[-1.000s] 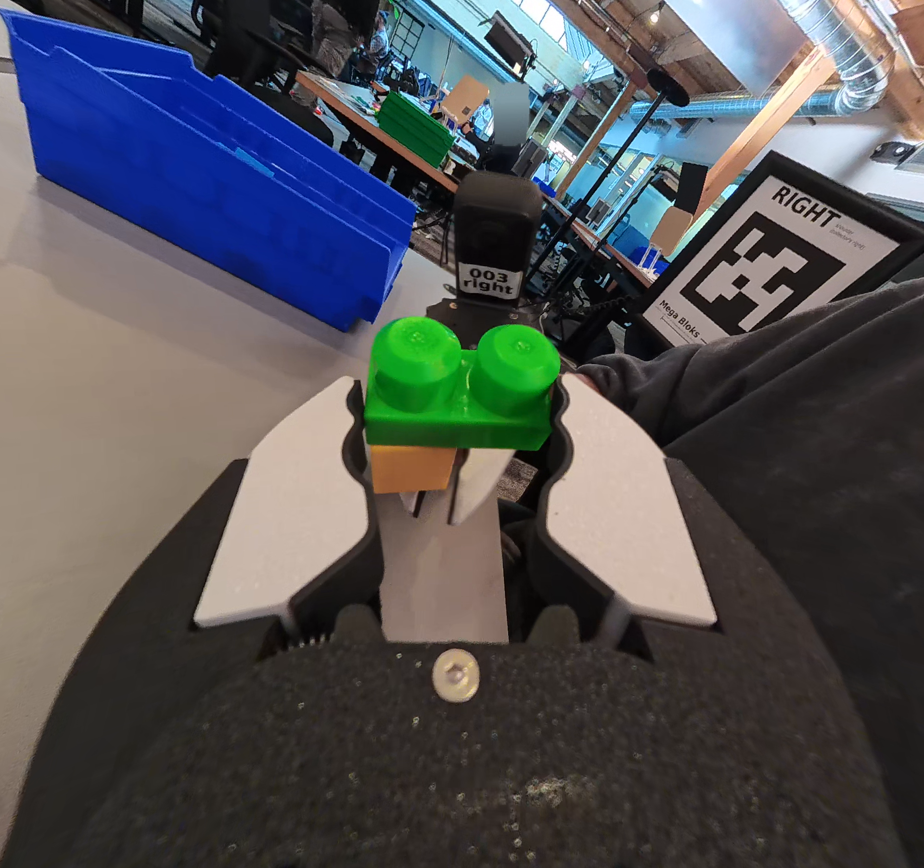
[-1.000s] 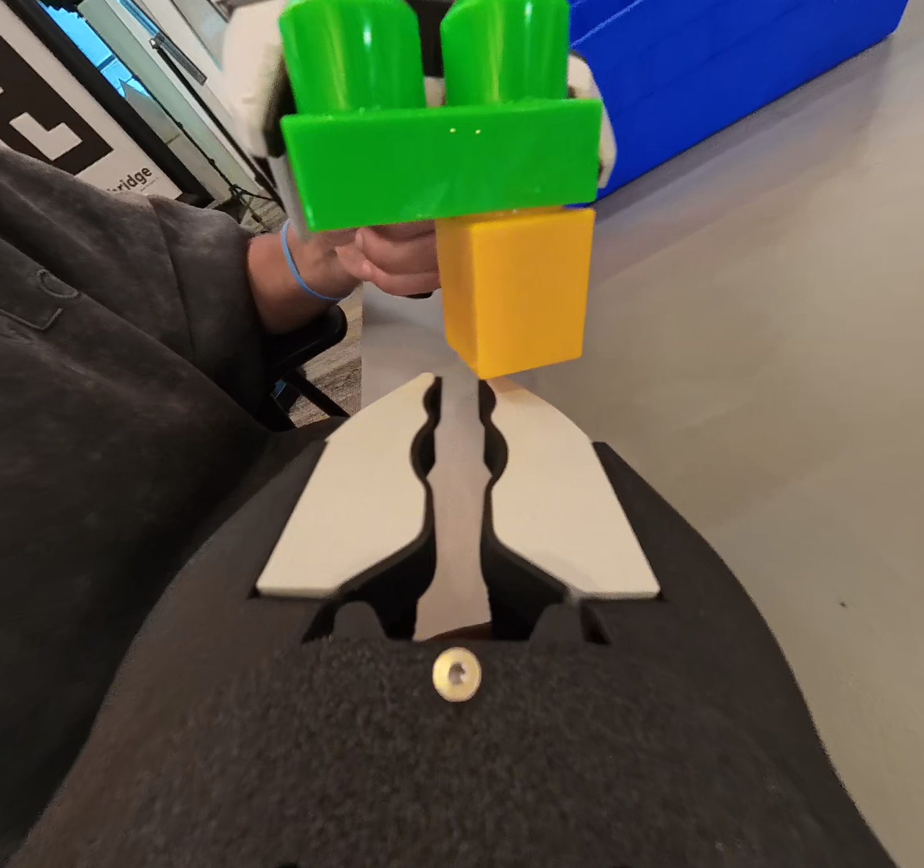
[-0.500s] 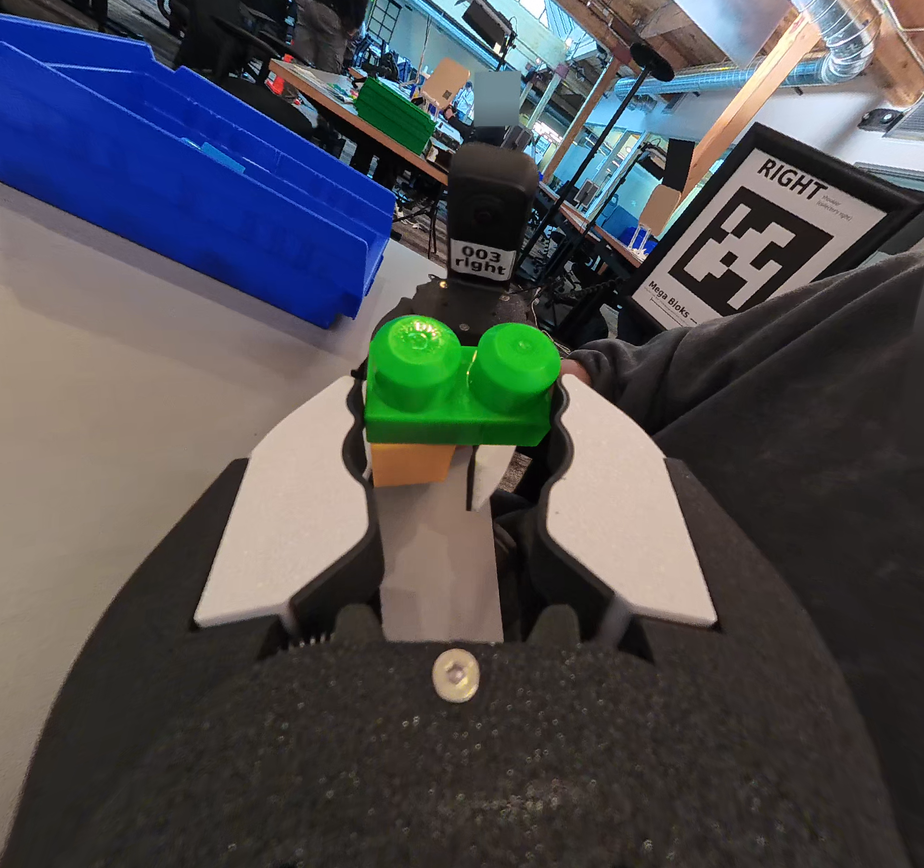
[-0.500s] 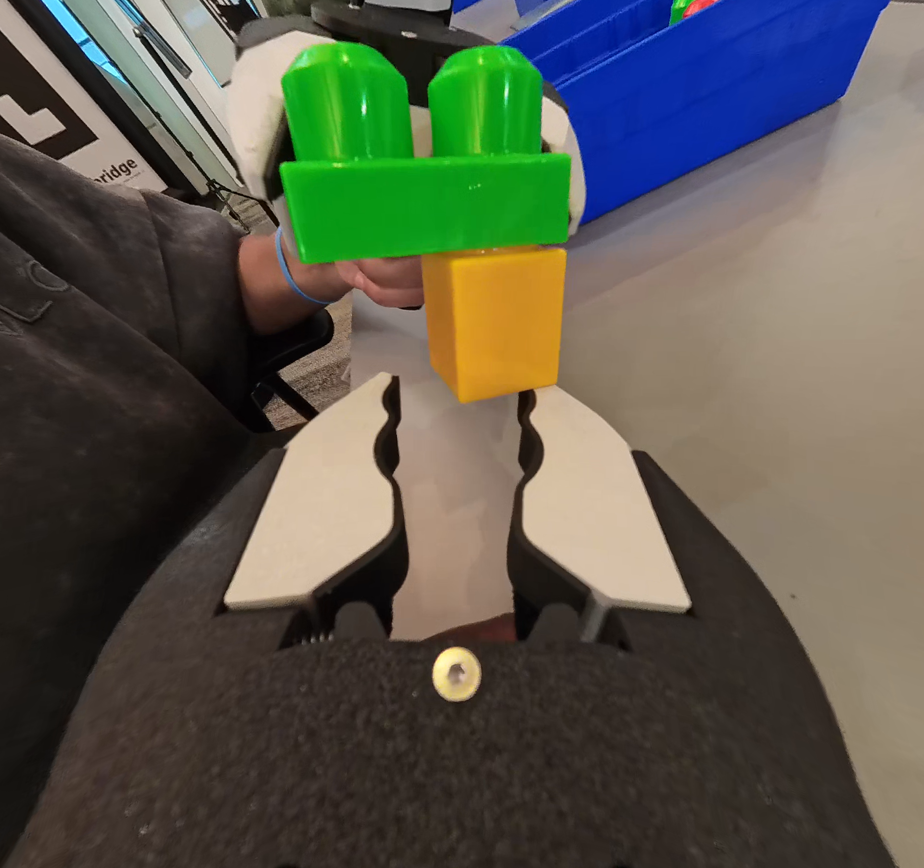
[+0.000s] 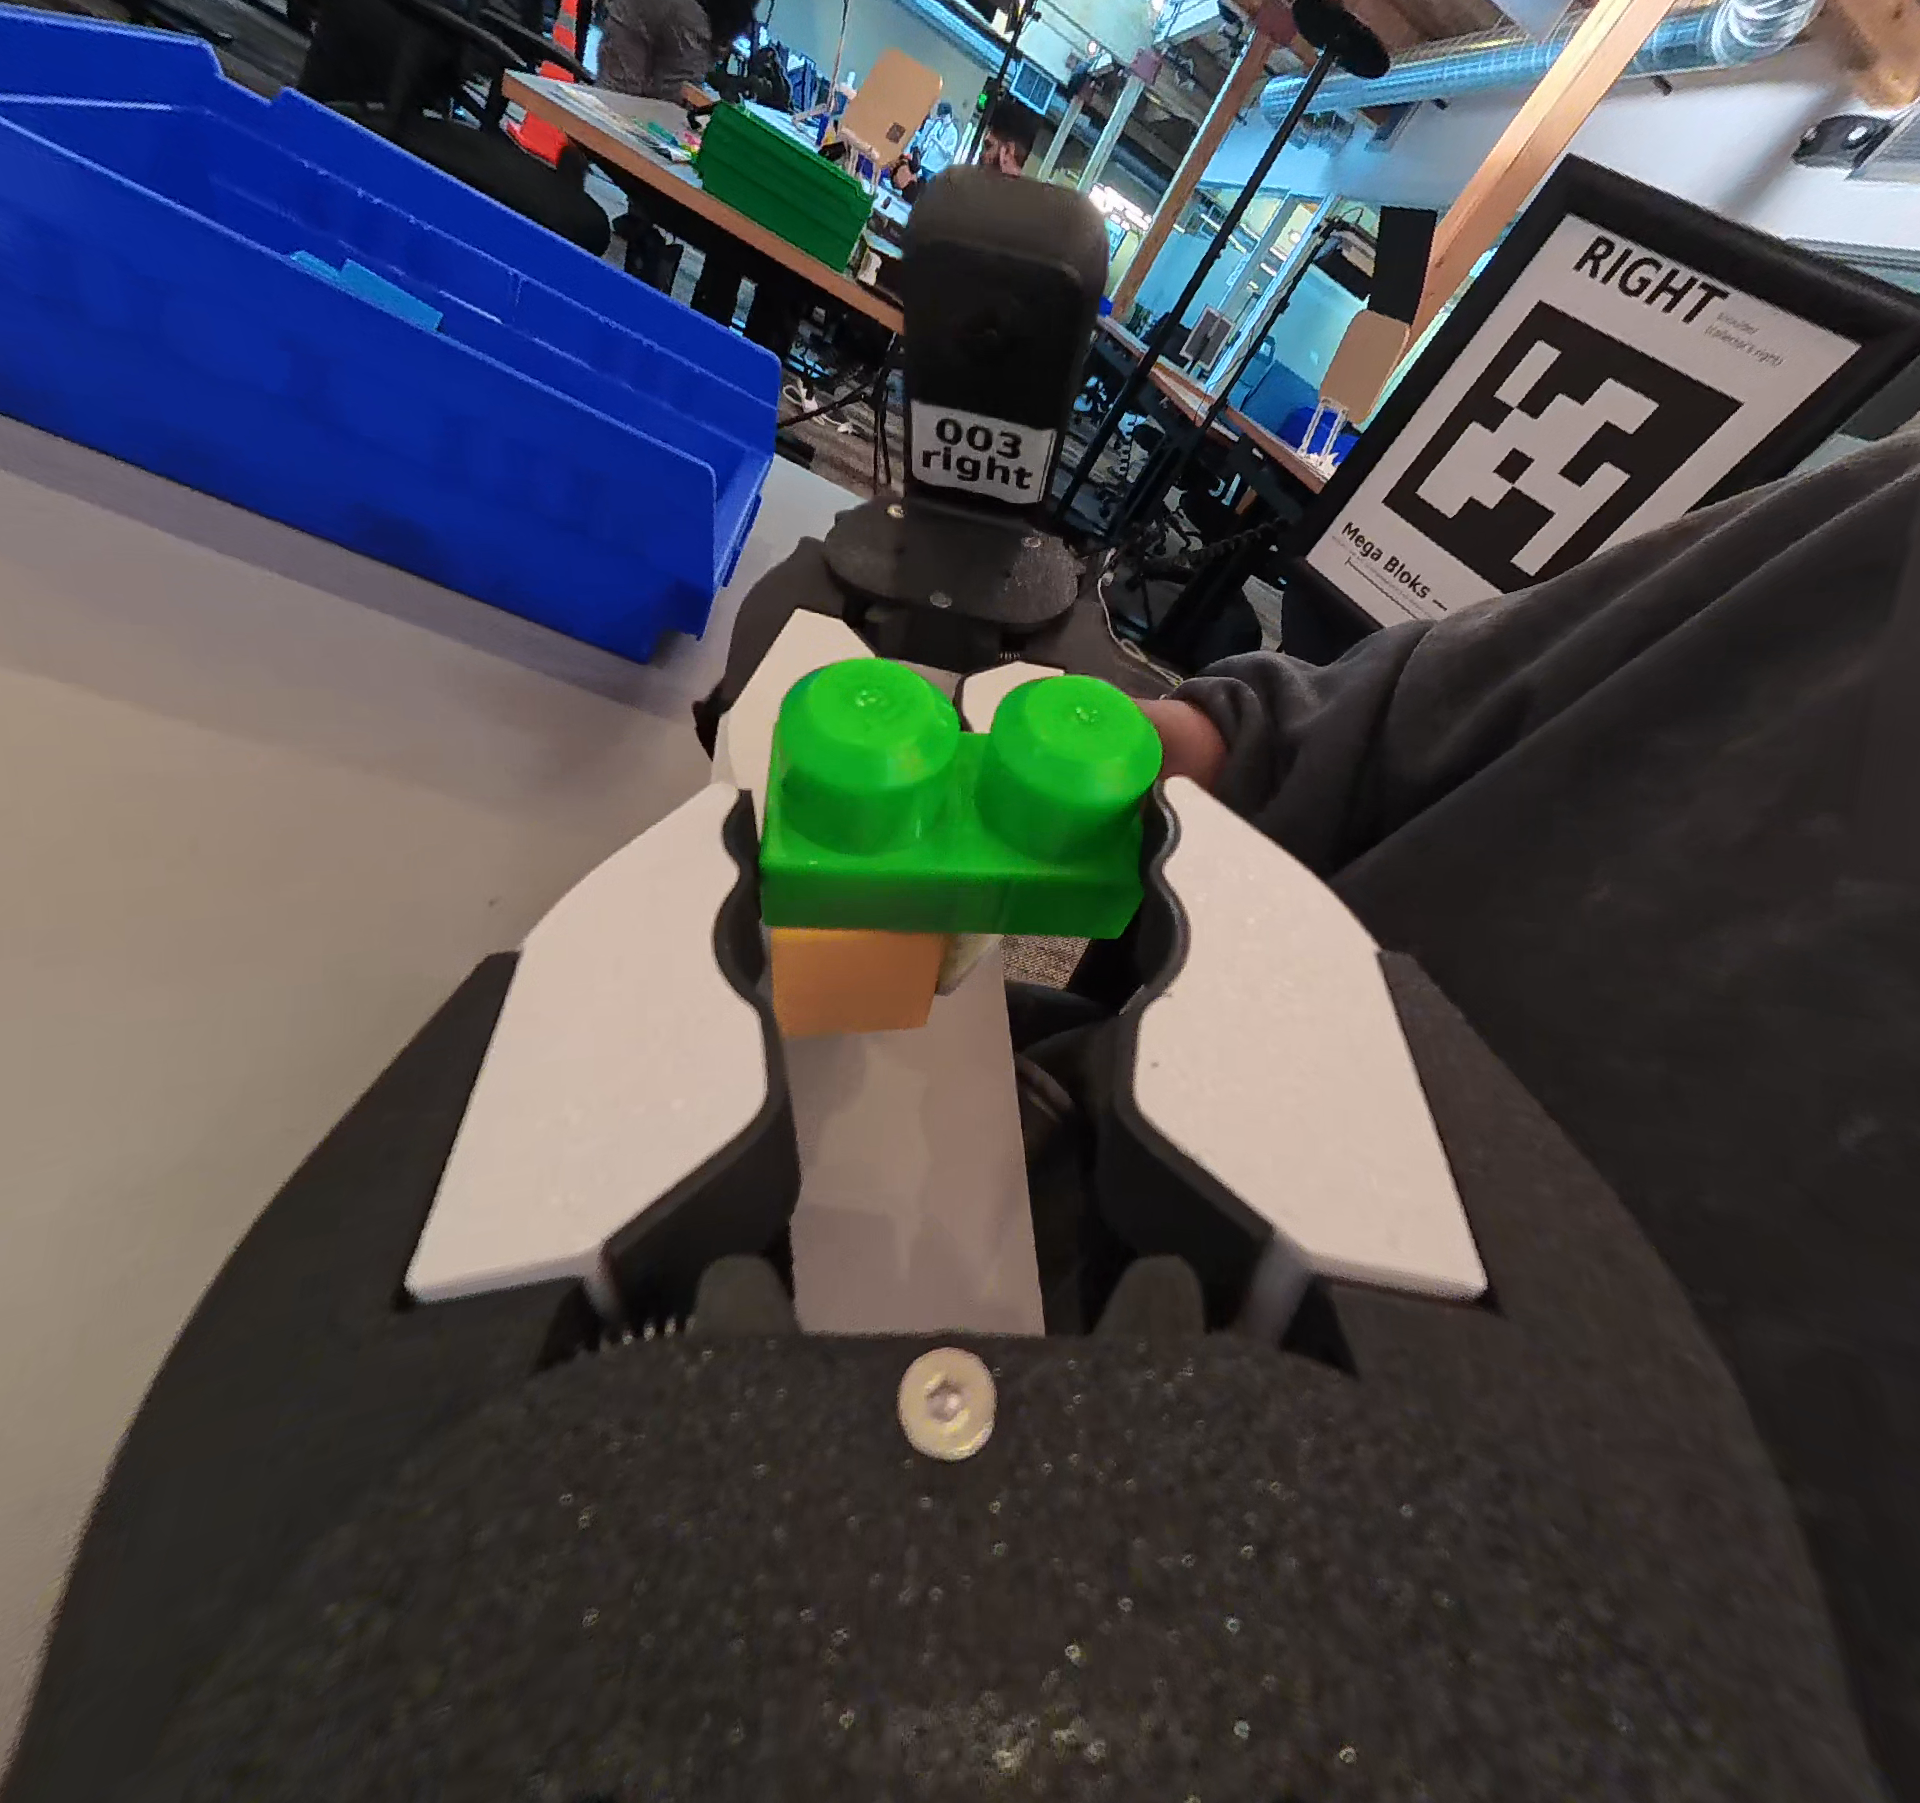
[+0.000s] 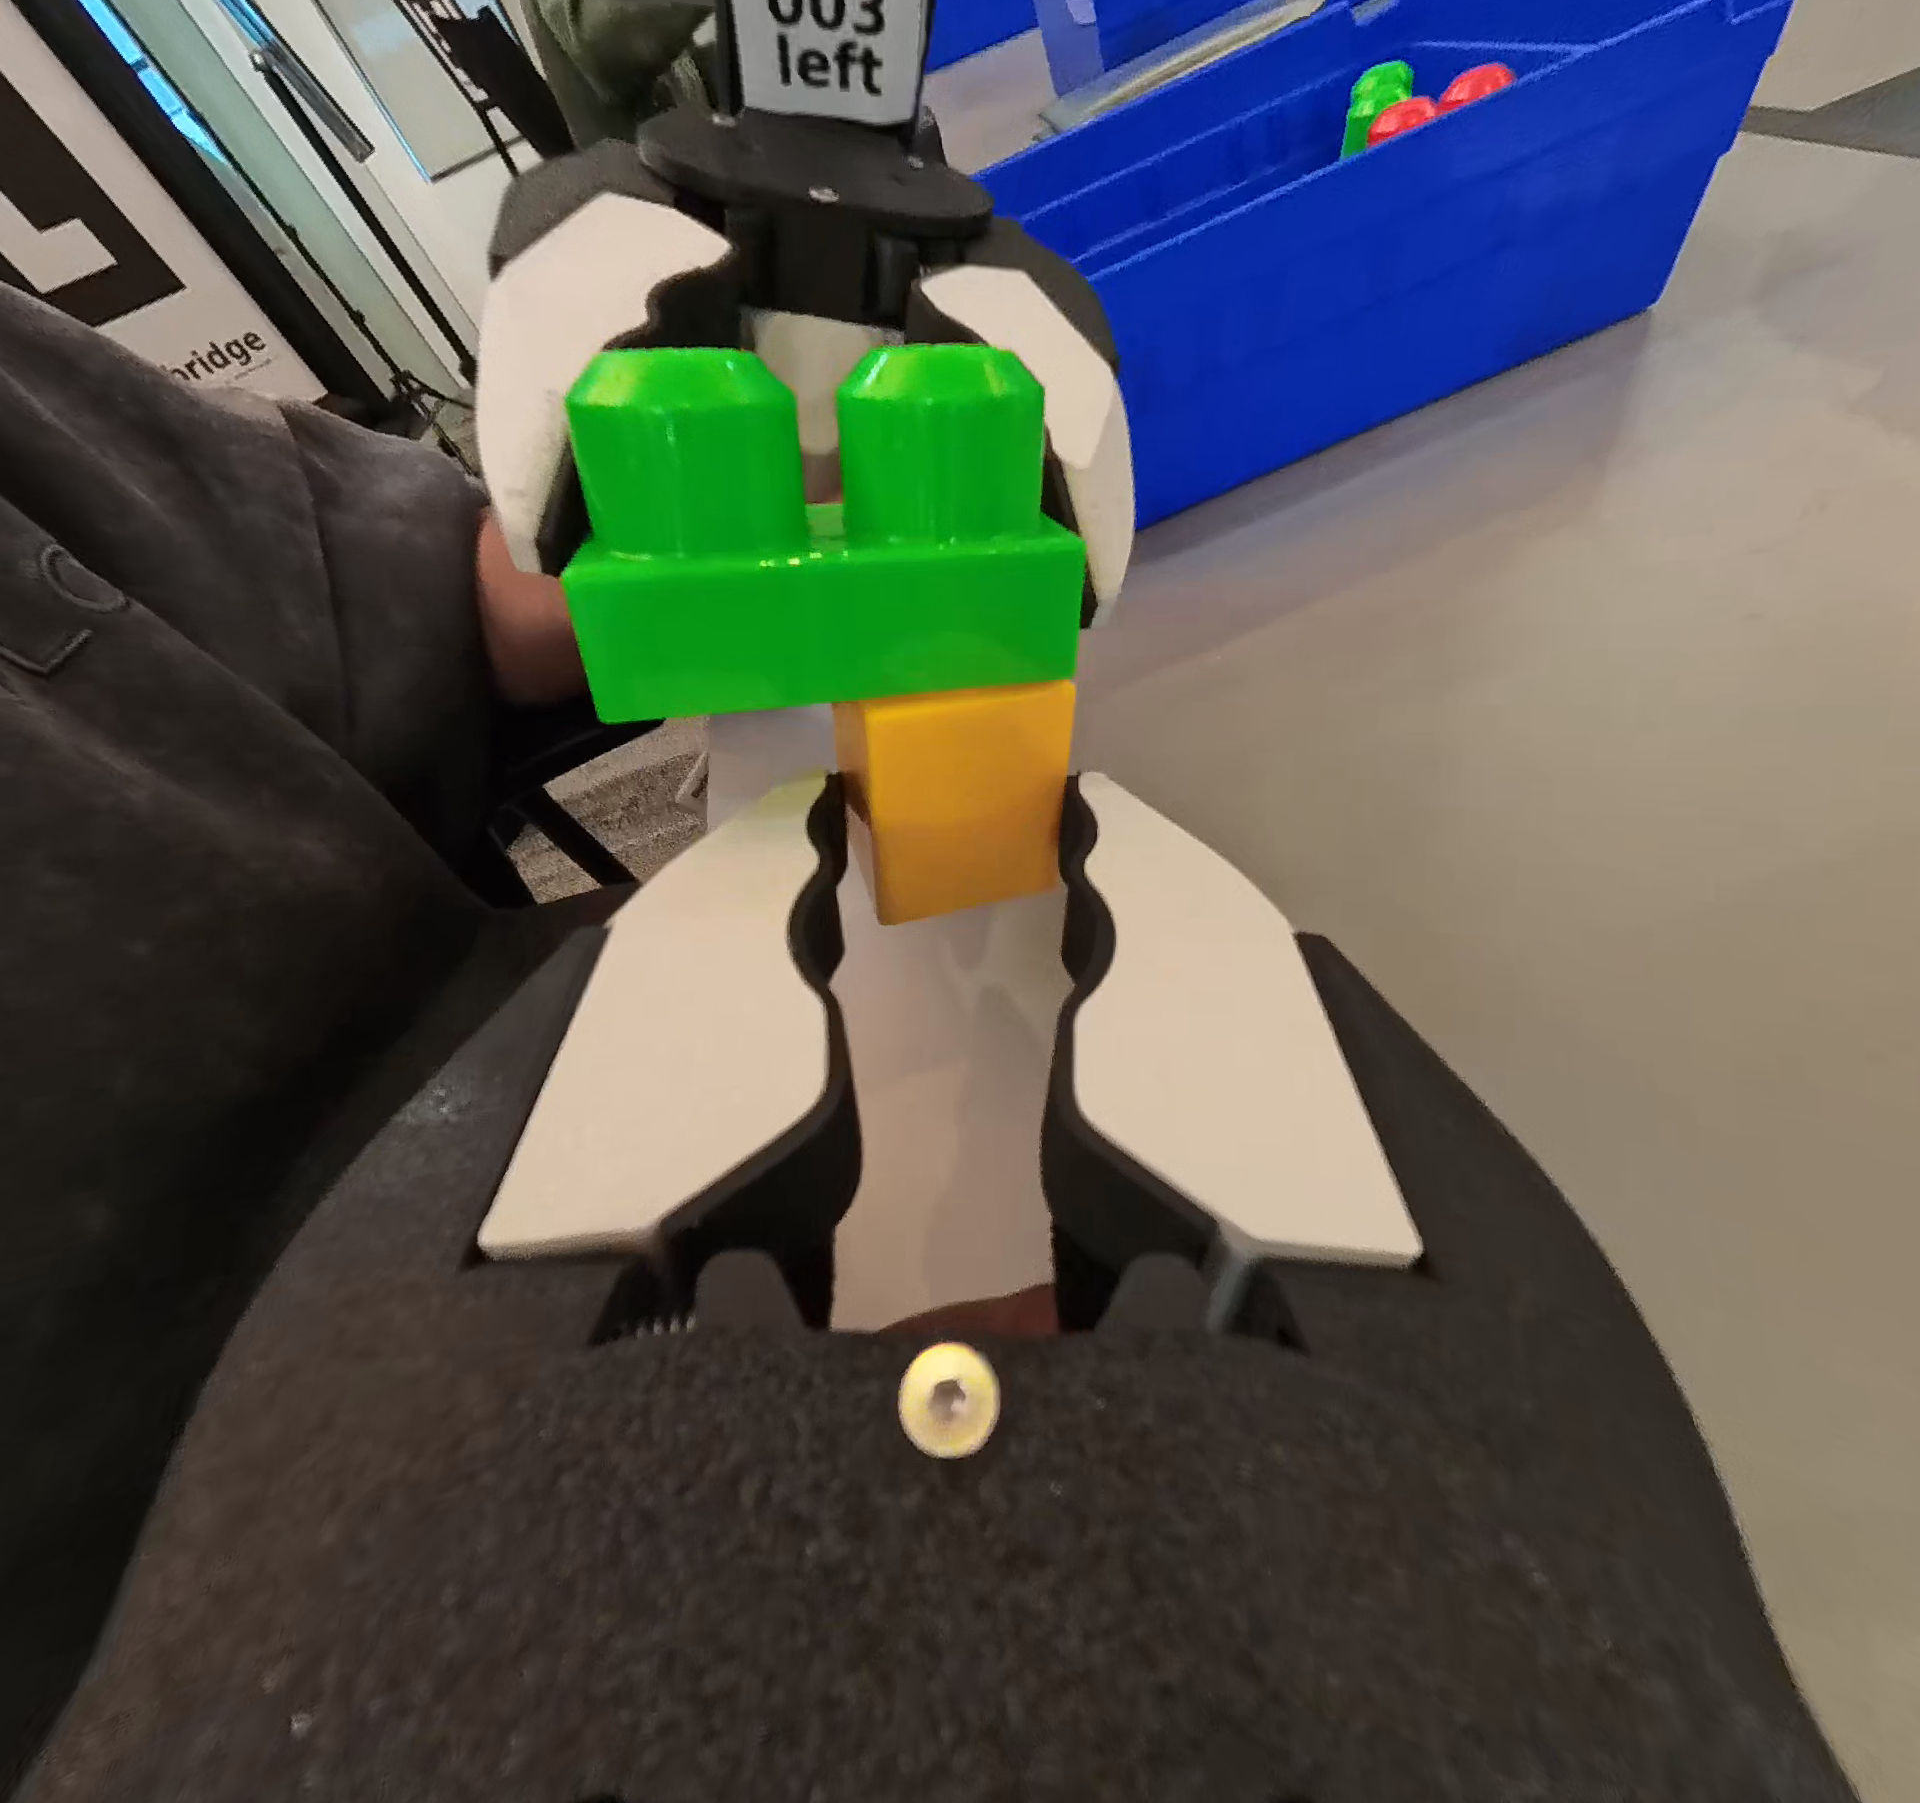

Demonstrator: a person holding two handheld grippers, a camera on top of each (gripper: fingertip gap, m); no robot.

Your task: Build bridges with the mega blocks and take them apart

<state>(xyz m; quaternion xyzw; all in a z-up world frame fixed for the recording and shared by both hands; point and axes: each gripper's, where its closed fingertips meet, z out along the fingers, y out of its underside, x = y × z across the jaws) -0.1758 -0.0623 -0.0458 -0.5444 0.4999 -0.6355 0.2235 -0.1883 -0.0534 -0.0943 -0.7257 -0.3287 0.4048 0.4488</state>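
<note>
My left gripper (image 5: 951, 860) is shut on a green two-stud block (image 5: 945, 834), held in the air above the table. A yellow block (image 5: 847, 979) is stuck under one end of it. In the right wrist view the green block (image 6: 821, 626) sits between the left gripper's white fingers (image 6: 540, 423), with the yellow block (image 6: 956, 797) hanging below. My right gripper (image 6: 951, 808) is open, its fingertips on either side of the yellow block's lower part. I cannot tell whether they touch it. The right gripper's fingers (image 5: 774, 704) show behind the green block.
A blue divided bin (image 5: 364, 403) stands on the grey table (image 5: 208, 922); in the right wrist view the bin (image 6: 1351, 299) holds a green (image 6: 1371, 96) and red blocks (image 6: 1455, 91). A framed marker sign (image 5: 1558, 434) and a dark sleeve (image 5: 1662, 818) are on the right. The gap from one gripper's tips to the other's is roughly 5 cm.
My right gripper went from almost shut to open and moved forward, so its fingertips now flank the yellow block. My left gripper still holds the green block.
</note>
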